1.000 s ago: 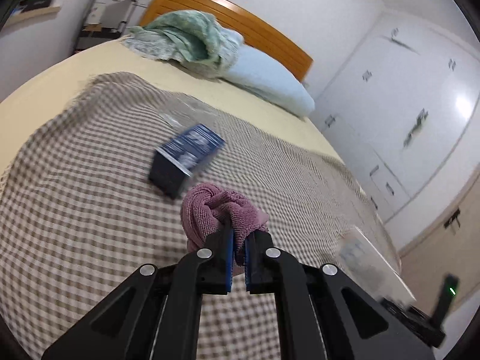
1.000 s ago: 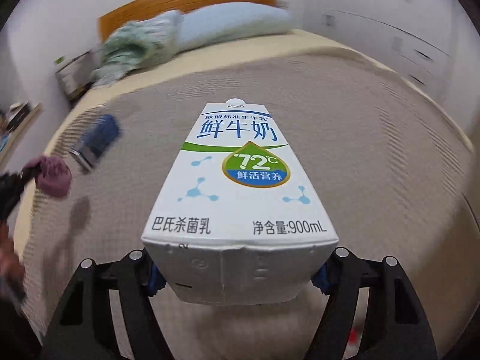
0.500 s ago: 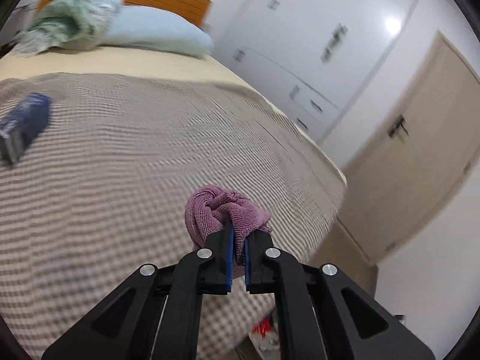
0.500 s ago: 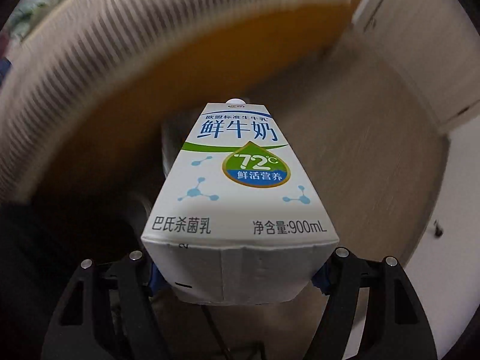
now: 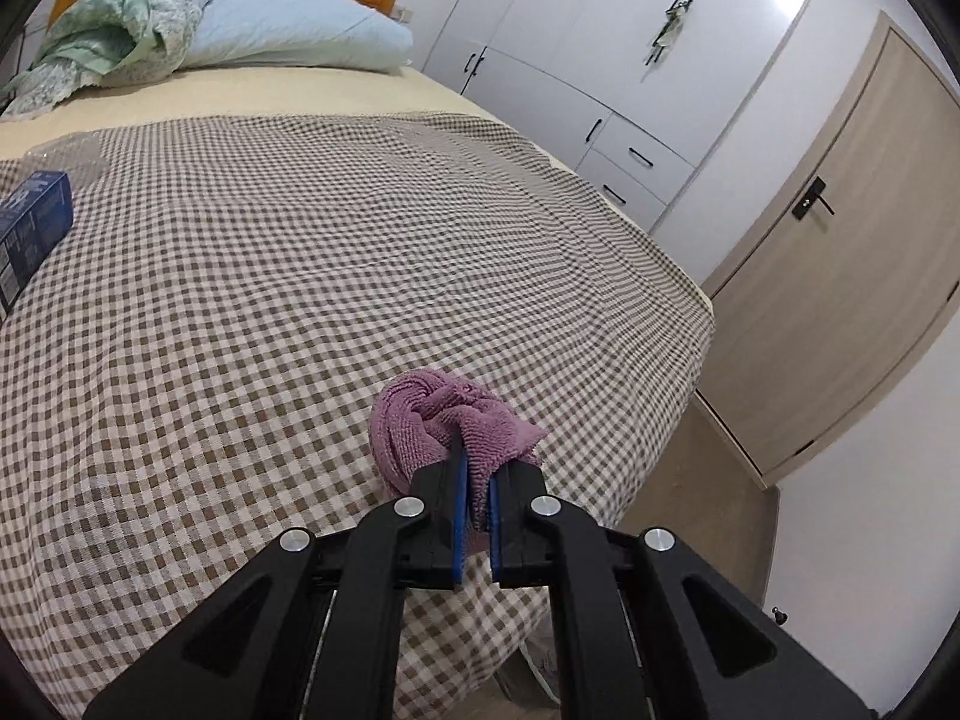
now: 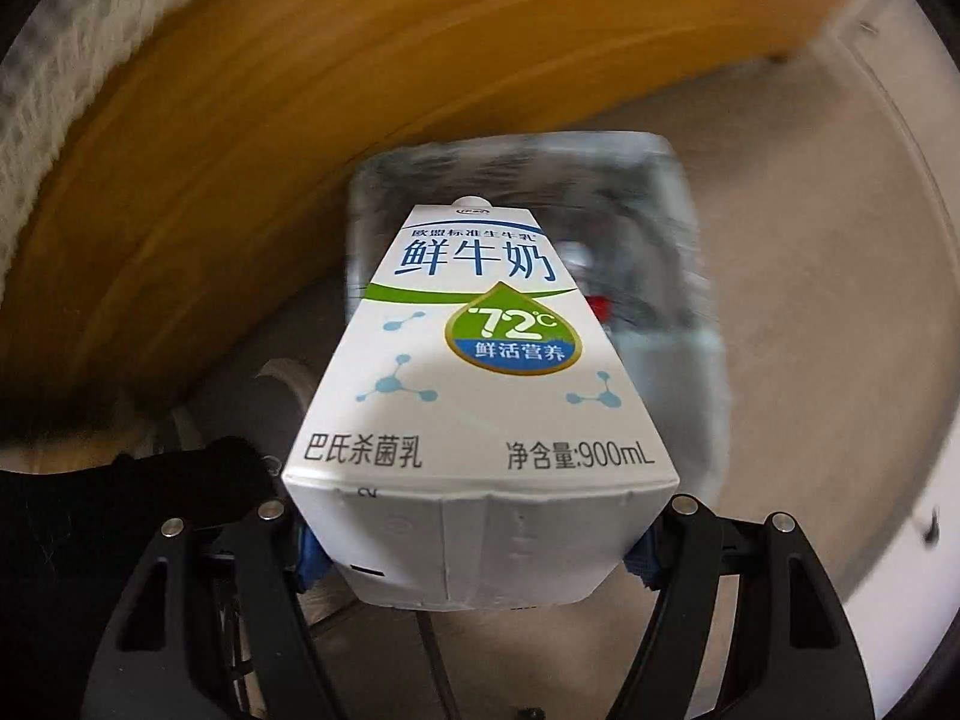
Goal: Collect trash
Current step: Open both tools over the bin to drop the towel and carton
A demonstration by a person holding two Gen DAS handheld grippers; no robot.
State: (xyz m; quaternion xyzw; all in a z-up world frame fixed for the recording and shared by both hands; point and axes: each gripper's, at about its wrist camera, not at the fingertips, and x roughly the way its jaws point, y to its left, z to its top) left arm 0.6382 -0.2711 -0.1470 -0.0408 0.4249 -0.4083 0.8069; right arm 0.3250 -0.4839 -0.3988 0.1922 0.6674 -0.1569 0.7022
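**Now carrying two finds toward the bin**

Left first: left gripper [image 5: 474, 501] pinched nearly closed on a bunched purple cloth [image 5: 447, 420], held above the near corner of the checked bedspread [image 5: 300, 276], angled downward, probably to clear the bed on the way out. Farther left on the bedspread, a blue box [image 5: 30, 228], not yet collected. Then right: right gripper [image 6: 480, 546] spread wide, clamped on the base of a milk carton [image 6: 480, 396], pointed straight down over a clear-lined bin [image 6: 660, 252] beside the bed, likely lined up for dropping.
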